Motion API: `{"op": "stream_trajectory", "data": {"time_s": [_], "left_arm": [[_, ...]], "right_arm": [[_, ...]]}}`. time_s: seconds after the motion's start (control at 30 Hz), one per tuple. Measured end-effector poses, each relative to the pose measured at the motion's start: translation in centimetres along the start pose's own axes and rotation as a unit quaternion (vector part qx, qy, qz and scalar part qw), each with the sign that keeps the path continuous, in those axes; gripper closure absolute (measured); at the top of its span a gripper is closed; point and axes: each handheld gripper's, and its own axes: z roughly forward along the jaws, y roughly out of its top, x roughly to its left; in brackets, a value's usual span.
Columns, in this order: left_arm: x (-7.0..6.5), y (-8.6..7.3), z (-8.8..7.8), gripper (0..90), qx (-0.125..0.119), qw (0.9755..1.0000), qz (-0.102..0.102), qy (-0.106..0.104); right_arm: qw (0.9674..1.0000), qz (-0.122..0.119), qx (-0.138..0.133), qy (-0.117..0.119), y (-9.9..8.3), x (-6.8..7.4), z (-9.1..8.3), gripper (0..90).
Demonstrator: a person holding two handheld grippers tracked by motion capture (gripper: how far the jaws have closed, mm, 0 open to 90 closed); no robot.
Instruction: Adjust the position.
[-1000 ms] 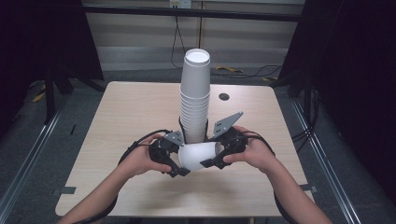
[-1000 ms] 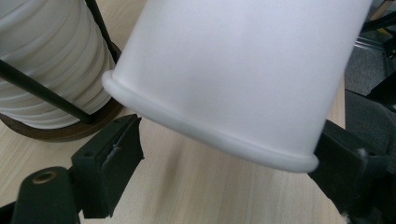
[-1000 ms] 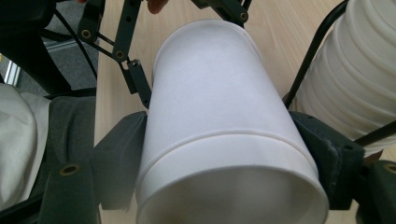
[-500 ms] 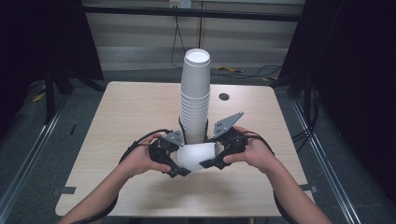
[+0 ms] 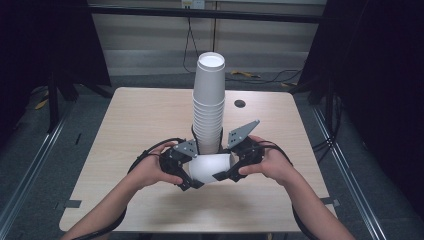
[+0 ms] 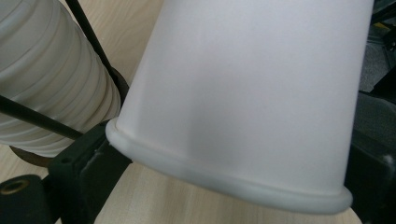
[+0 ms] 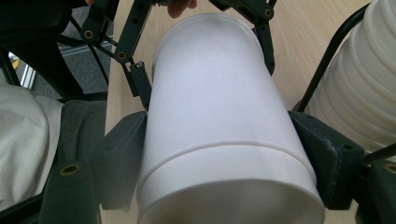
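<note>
Nothing much moved: white cup (image 5: 210, 168) stays on its side between both grippers, above table (image 5: 125, 125).
My left gripper (image 5: 186, 176) clamps the rim end, my right gripper (image 5: 223, 175) the base end; cup stack (image 5: 208, 105) just behind; pulling apart, perhaps, unfinished.

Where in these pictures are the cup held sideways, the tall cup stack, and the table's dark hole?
sideways cup (image 5: 210, 167), high view, its white side wall
cup stack (image 5: 209, 102), high view, mid-height of the stack
dark hole (image 5: 240, 104), high view, its centre
</note>
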Motion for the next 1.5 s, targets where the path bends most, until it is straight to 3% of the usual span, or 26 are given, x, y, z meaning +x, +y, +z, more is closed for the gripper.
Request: {"op": "stream_trajectory", "data": {"time_s": [0.1, 0.6, 0.7, 1.1, 1.4, 1.47, 1.5], "left_arm": [[-0.1, 0.1, 0.0, 5.7, 0.001, 0.9999, 0.013, 0.003], [-0.1, 0.0, -0.5, 12.3, 0.007, 0.9998, 0.016, 0.003], [-0.3, 0.2, -0.6, 13.5, 0.023, 0.9996, 0.016, 0.010], [-0.7, 0.7, -0.9, 15.6, 0.044, 0.9984, 0.031, 0.014], [-0.7, 0.8, -1.0, 15.7, 0.076, 0.9963, 0.030, 0.028], [-0.8, 0.9, -1.0, 15.7, 0.085, 0.9954, 0.030, 0.032], [-0.8, 1.0, -1.0, 15.6, 0.090, 0.9949, 0.032, 0.034]], "right_arm": [[1.0000, -0.001, 0.001, 0.002, 0.1, 0.0, 0.1, 23.5], [1.0000, -0.002, -0.003, 0.009, 0.0, -0.2, 0.3, 24.1], [0.9999, 0.001, 0.002, 0.012, 0.0, -0.3, 0.5, 23.8], [0.9998, 0.004, 0.010, 0.019, -0.2, -0.2, 0.7, 22.7], [0.9994, -0.004, 0.033, -0.007, 0.0, -0.2, 0.4, 17.4], [0.9987, -0.012, 0.045, -0.019, 0.2, 0.0, 0.3, 17.1], [0.9971, -0.025, 0.066, -0.028, 0.5, 0.2, 0.4, 16.8]]}}
